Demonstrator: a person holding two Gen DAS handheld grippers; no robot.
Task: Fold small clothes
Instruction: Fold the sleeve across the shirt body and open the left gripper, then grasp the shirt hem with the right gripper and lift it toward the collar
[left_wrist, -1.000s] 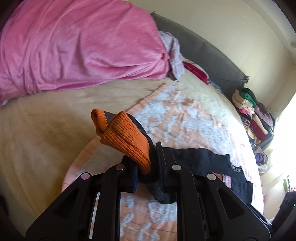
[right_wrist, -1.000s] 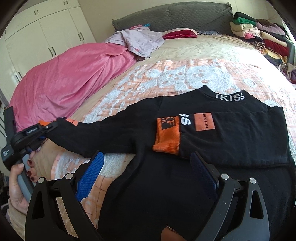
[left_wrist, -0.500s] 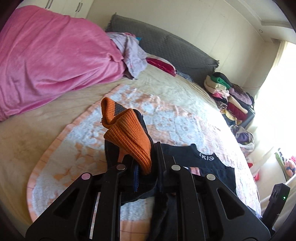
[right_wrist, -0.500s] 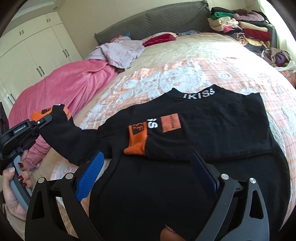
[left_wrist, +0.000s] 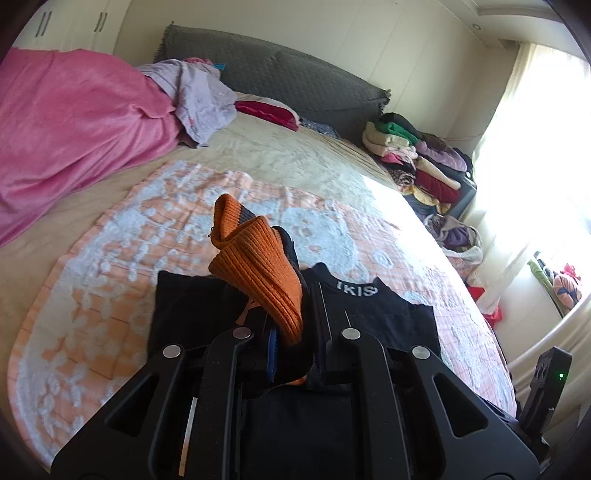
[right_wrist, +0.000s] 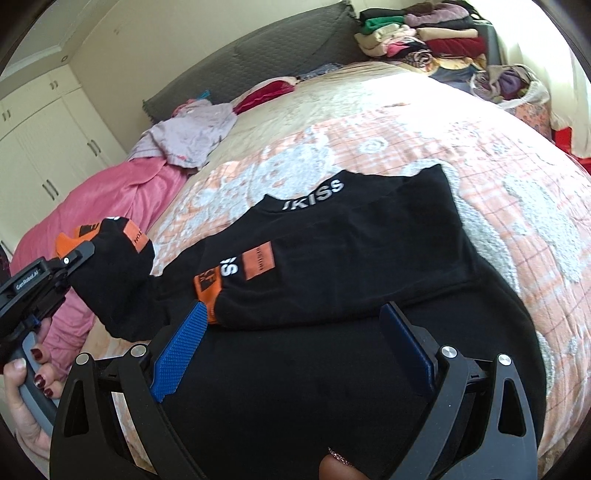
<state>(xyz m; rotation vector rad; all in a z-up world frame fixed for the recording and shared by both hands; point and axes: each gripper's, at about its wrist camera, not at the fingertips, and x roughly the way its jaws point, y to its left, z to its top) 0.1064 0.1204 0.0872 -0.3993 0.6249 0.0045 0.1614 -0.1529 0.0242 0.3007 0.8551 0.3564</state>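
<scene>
Pinching orange cuff (left_wrist: 258, 273) of black sweater (right_wrist: 351, 258), left claw (left_wrist: 291, 332) clamped tight, right claw (right_wrist: 295, 347) spread wide, empty

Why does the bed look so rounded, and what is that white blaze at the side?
Left wrist view: the window is blown out to white and washes over the bed's near edge; the orange cuff stays sharp. Right wrist view: the fisheye lens bulges the bed into a dome, corners go dark, and light falls evenly on the black sweater.
</scene>
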